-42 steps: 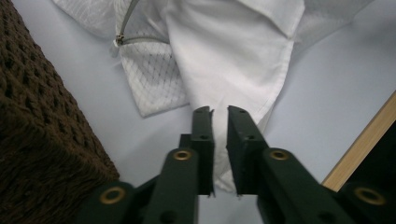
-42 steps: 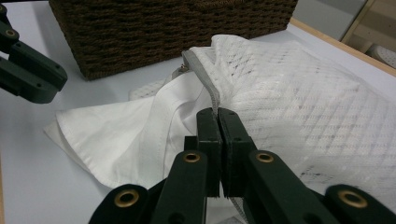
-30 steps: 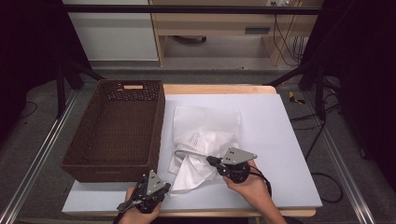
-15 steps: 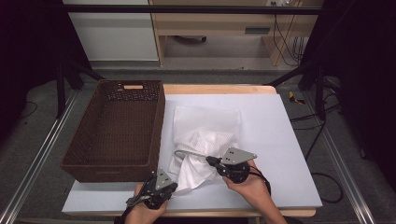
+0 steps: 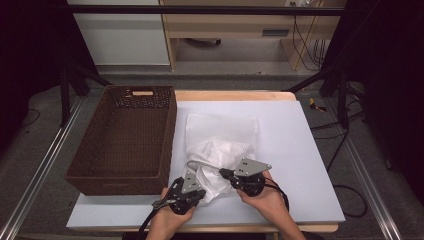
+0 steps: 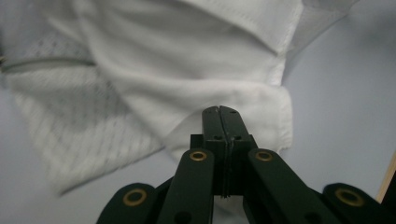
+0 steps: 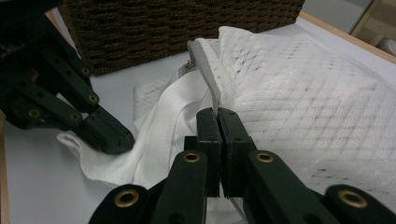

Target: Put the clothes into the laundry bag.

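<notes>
Folding work on a pale blue-grey table mat [image 5: 300, 150]: crumpled white mesh garment [image 5: 220, 150] lying at centre frame in the high view, just right of a dark brown woven wicker basket [image 5: 172, 135] standing empty at left, seemingly ready to take the cloth. Right gripper [image 5: 222, 172] at lower centre, jaws together and clamped on a narrow grey strap [image 5: 200, 163] looping off the garment's near edge, probably to anchor or lift that side. Seen along the same right gripper [image 7: 217, 112] from its own camera, strap [image 7: 205, 79] running straight down into the closed tips, mesh garment [image 7: 303, 107] spreading to the right and basket [image 7: 187, 28] across the top. Left gripper [image 5: 202, 186] at lower left of the cloth, jaws likewise pressed together with nothing visibly pinched, tips nosing against a smooth white fold, apparently to tuck or steady it. In the left gripper view, closed tips [image 6: 219, 109] set against the hemmed corner of the garment [image 6: 187, 70]; in the right gripper view, that left gripper [image 7: 119, 142] resting on the cloth's low left corner. No brand, label or legible writing anywhere on cloth, basket or mat.
</notes>
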`<action>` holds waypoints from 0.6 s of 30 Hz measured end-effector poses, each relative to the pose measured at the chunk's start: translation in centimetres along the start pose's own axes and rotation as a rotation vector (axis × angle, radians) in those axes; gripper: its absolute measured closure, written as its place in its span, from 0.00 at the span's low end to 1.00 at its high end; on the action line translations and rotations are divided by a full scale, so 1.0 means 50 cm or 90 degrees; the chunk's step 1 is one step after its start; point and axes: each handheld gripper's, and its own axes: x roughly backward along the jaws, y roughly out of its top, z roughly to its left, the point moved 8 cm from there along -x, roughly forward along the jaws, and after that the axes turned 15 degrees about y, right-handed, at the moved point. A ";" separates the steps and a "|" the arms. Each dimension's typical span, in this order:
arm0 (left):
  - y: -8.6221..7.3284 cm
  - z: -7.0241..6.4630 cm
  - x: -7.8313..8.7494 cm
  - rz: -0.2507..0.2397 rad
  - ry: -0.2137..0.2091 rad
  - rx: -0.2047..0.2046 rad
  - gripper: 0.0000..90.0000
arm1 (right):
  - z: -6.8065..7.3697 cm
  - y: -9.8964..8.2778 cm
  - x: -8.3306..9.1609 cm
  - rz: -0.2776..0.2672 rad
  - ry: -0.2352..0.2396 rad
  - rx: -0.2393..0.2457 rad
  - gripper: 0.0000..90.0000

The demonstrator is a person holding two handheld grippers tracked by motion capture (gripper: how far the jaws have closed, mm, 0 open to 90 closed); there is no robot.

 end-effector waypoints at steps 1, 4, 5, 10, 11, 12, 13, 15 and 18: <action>0.000 0.000 0.000 0.000 0.000 0.000 1.00 | 0.000 0.000 0.000 0.000 0.000 0.000 0.98; 0.020 -0.006 -0.016 -0.010 -0.005 -0.008 1.00 | -0.001 0.000 0.000 -0.001 0.001 -0.004 0.99; 0.020 -0.006 -0.016 -0.010 -0.005 -0.008 1.00 | -0.001 -0.001 0.000 0.000 0.002 -0.004 0.99; 0.040 -0.009 -0.034 -0.027 -0.003 -0.009 1.00 | -0.001 -0.004 -0.002 0.007 0.002 -0.010 0.99; 0.042 -0.010 -0.037 -0.027 -0.002 -0.011 1.00 | -0.001 -0.005 -0.002 0.009 0.001 -0.011 0.99; 0.045 -0.011 -0.040 -0.030 -0.002 -0.013 1.00 | -0.001 -0.005 -0.003 0.011 0.001 -0.012 0.99; 0.045 -0.011 -0.040 -0.030 -0.002 -0.013 1.00 | -0.001 -0.005 -0.003 0.011 0.001 -0.012 0.99; 0.049 -0.010 -0.046 -0.034 0.003 -0.021 1.00 | -0.002 -0.007 -0.004 0.014 0.000 -0.014 0.99; 0.057 -0.008 -0.050 -0.040 0.007 -0.018 1.00 | -0.004 -0.007 -0.003 0.015 0.000 -0.018 0.99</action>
